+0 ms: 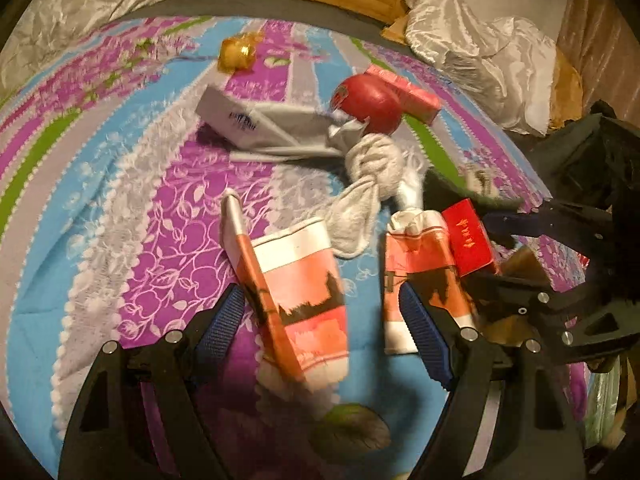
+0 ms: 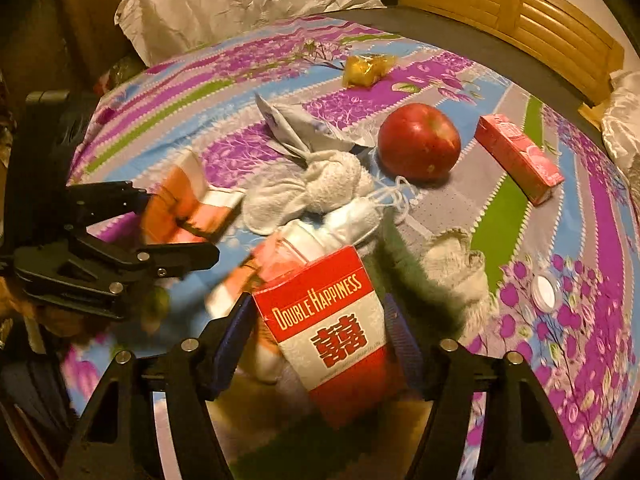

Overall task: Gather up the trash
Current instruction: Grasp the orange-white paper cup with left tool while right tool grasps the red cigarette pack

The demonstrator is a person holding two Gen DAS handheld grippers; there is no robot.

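My left gripper [image 1: 324, 320] is open over the bedspread, and a crushed orange-and-white paper cup [image 1: 300, 292] lies between its blue pads [image 1: 222, 320] without being pressed. A second orange-and-white piece [image 1: 420, 272] lies just outside its right finger. My right gripper [image 2: 320, 336] is shut on a red-and-white cigarette pack [image 2: 332, 332], held tilted above the bed. In the right wrist view the left gripper [image 2: 182, 224] straddles the cup [image 2: 188, 208]. In the left wrist view the right gripper [image 1: 496, 252] carries the pack [image 1: 468, 240].
On the flowered bedspread [image 2: 580, 320] lie a red apple [image 2: 418, 142], a pink carton [image 2: 520, 158], a gold wrapper [image 2: 368, 68], a grey-white packet [image 1: 248, 120], a knotted white cloth [image 2: 316, 188], socks [image 2: 456, 264] and a small white lid [image 2: 545, 290]. Silver pillows [image 1: 480, 52] and a wooden headboard [image 2: 520, 8] stand behind.
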